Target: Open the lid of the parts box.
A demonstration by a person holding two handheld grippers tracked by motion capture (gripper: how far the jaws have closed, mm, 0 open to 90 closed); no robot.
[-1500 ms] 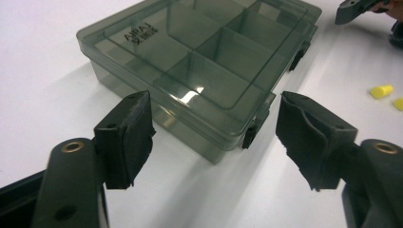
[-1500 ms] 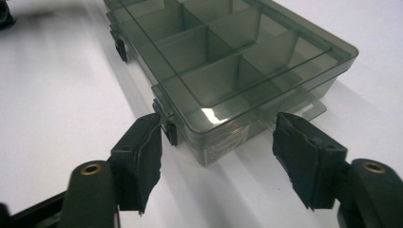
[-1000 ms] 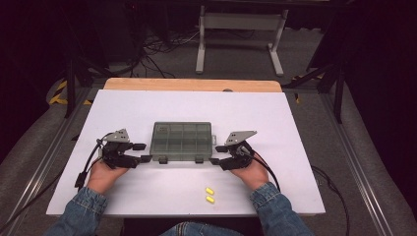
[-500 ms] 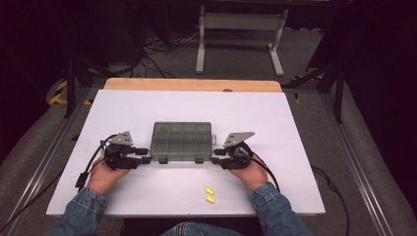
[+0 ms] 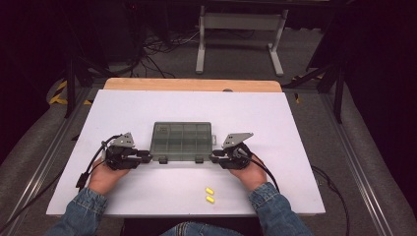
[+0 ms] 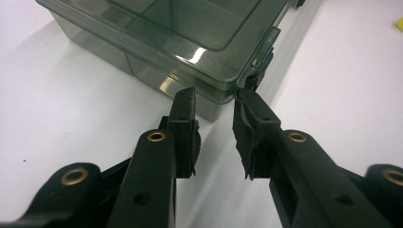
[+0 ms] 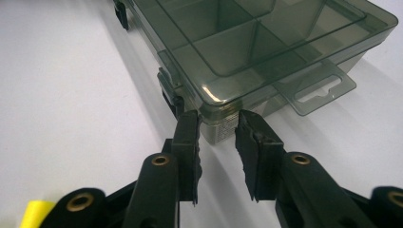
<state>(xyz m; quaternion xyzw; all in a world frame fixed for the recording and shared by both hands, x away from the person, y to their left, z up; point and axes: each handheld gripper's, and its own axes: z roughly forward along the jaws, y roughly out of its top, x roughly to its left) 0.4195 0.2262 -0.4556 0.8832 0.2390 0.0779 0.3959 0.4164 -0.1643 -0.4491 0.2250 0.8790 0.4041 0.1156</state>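
White tabletop on a wooden board whose bare far edge shows beyond it; grey carpeted floor around, with black cables and a pale metal stand against a dark background. Smoky translucent compartment box, lid shut, lies flat at the middle of the table, its two latches facing the person. Left gripper and right gripper lie level at the box's near corners, one at each end. Both pairs of jaws have just been closing and stand narrowly parted; each pair brackets a near corner of the box, tips at or just short of its wall, with firm contact not discernible. Two yellow pieces lie near the table's front edge, well apart from the box. Denim sleeves enter from below.
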